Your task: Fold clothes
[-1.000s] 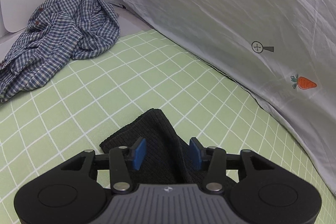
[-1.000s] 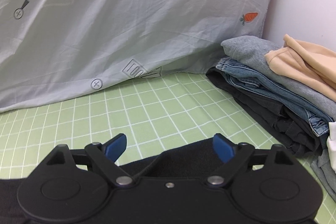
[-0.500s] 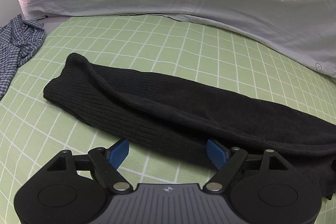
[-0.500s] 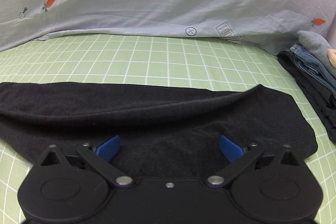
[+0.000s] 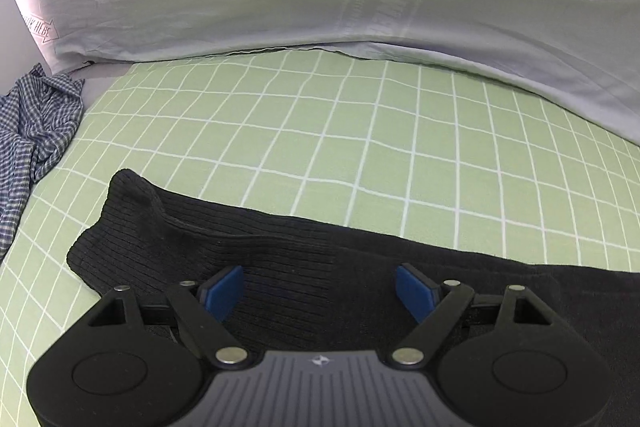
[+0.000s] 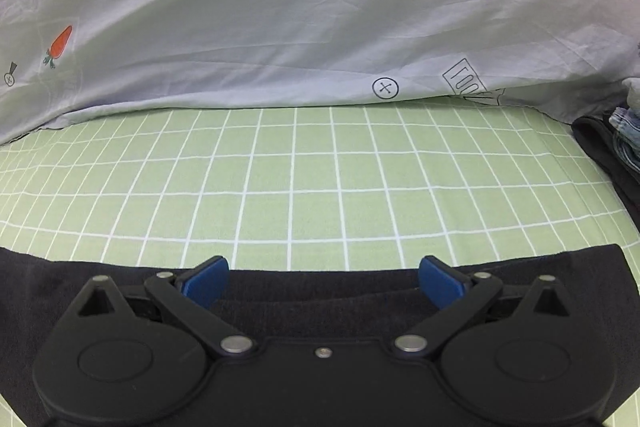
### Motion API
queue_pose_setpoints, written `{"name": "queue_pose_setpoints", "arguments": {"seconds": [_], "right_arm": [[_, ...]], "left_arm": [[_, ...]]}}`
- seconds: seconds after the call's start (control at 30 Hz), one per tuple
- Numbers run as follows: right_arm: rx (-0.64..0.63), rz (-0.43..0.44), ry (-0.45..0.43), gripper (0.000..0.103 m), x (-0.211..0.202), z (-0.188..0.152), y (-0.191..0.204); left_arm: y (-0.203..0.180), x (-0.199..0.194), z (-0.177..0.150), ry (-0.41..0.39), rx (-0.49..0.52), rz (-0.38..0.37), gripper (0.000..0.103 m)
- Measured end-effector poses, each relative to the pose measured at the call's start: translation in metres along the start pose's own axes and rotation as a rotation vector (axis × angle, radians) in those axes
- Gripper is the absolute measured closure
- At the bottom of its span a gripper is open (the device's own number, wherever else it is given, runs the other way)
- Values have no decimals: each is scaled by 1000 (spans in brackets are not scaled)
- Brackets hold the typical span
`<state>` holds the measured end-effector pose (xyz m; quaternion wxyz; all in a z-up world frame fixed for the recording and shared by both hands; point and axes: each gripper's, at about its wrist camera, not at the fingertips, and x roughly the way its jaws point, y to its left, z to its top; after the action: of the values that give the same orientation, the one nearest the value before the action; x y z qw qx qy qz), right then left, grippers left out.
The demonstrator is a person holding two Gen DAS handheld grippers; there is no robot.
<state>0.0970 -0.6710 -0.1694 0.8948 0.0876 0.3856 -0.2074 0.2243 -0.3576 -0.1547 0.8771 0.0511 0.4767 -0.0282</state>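
The black knit garment (image 5: 304,259) lies in a long folded band across the green checked bed sheet (image 5: 360,147), with more folds probably due. Both the left claw (image 5: 320,291) and right claw (image 6: 322,281) hover wide and empty above it (a plaid shirt (image 5: 32,131) waits unfolded).

The sweater (image 5: 280,251) lies flat on the bed sheet (image 5: 360,147), stretched from left to right across the near part of the bed. Behind it comes a bare strip of sheet, and behind that strip the duvet (image 5: 320,7) lies along the far side. To the left of the sweater, at the edge of the bed, a crumpled checked shirt (image 5: 36,139) lies apart from it. At the right edge, a stack of folded clothes (image 6: 616,147) sits just beside the duvet.
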Motion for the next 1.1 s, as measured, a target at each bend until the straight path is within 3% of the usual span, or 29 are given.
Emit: {"name": "queue_pose_setpoints", "arguments": {"seconds": [0.17, 0.33, 0.6, 0.73, 0.83, 0.9, 0.97, 1.0, 1.03, 1.07, 1.1], "right_arm": [[-26, -57, 37, 0, -7, -25, -13], [29, -126, 46, 0, -12, -36, -54], [70, -269, 18, 0, -4, -22, -124], [69, -303, 10, 0, 4, -12, -148], [79, -268, 19, 5, 10, -8, -158], [71, -248, 24, 30, 14, -8, -157], [49, -234, 23, 44, 16, -7, -152], [28, -230, 16, 60, 15, -7, -148], [9, -232, 10, 67, 13, -6, -144], [-10, -240, 3, 72, 12, -6, -139], [-27, -245, -9, 83, 9, -6, -135]], "left_arm": [[18, 5, -13, 30, 18, 18, 19], [45, 7, -10, 18, -23, 35, 19], [90, 28, 13, -8, -64, 172, 18], [104, 37, 22, -22, -48, 158, 13], [106, 40, 25, -28, -62, 160, 15], [108, 39, 25, -32, -103, 141, 24], [107, 38, 25, -40, -125, 122, 50], [105, 37, 26, -43, -125, 118, 57], [102, 37, 26, -46, -117, 116, 72], [99, 37, 26, -50, -108, 114, 95], [96, 37, 26, -55, -93, 116, 96]]}}
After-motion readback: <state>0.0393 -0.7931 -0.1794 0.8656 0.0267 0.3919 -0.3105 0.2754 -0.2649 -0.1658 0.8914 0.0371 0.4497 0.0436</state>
